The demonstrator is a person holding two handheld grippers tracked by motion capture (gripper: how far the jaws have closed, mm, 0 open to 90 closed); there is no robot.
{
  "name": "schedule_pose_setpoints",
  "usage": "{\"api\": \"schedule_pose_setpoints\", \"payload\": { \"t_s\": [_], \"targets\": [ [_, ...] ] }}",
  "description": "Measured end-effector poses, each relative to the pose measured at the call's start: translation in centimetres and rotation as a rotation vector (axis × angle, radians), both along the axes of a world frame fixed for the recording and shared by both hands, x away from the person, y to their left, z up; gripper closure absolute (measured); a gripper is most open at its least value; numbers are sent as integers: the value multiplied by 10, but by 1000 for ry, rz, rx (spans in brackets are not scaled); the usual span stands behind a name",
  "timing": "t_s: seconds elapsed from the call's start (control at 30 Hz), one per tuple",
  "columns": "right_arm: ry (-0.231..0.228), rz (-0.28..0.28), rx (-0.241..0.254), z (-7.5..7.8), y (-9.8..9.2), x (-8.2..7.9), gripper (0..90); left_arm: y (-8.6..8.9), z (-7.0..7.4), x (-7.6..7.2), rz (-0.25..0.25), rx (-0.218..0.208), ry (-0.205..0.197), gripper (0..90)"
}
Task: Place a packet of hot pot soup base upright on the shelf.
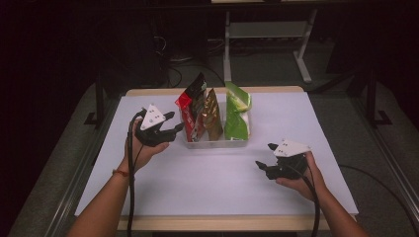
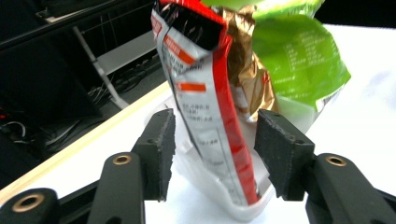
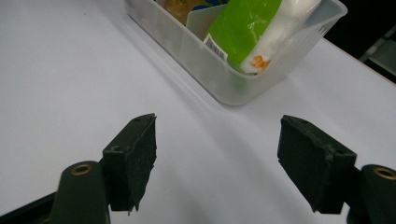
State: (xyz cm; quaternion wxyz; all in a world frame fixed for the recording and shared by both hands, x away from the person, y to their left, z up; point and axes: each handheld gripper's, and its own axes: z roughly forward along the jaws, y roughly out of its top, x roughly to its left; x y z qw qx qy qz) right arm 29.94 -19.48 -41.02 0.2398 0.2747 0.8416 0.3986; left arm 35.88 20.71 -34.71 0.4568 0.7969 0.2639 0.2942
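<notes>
A clear plastic bin (image 1: 217,144) at the table's middle back holds three upright snack bags: a red and white one (image 1: 190,106), a gold one (image 1: 212,113) and a green one (image 1: 236,116). My left gripper (image 1: 177,121) is at the bin's left end. In the left gripper view its jaws stand apart on either side of the red bag (image 2: 205,93), with gaps between the pads and the bag, so my left gripper (image 2: 215,140) is open. My right gripper (image 1: 264,155) hovers open over bare table in front of the bin's right end, with nothing between its jaws (image 3: 217,154).
The white table top (image 1: 197,182) stretches wide in front of the bin. In the right gripper view the bin's corner (image 3: 210,65) with the green bag (image 3: 243,28) lies ahead. Table legs and cables stand on the dark floor behind.
</notes>
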Motion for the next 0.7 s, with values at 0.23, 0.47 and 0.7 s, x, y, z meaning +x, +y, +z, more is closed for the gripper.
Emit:
{"api": "schedule_pose_setpoints", "payload": {
  "t_s": [0.23,0.47,0.7],
  "targets": [
    [-14,1,-40,3,5,1,265,11,-10,-1,-17,22,34,393],
    [-29,-36,-66,2,6,5,247,18,-22,-3,-8,79,67,304],
    [-28,-66,-62,1,3,10,205,23,-34,-8,-14,119,91,261]
  ]
}}
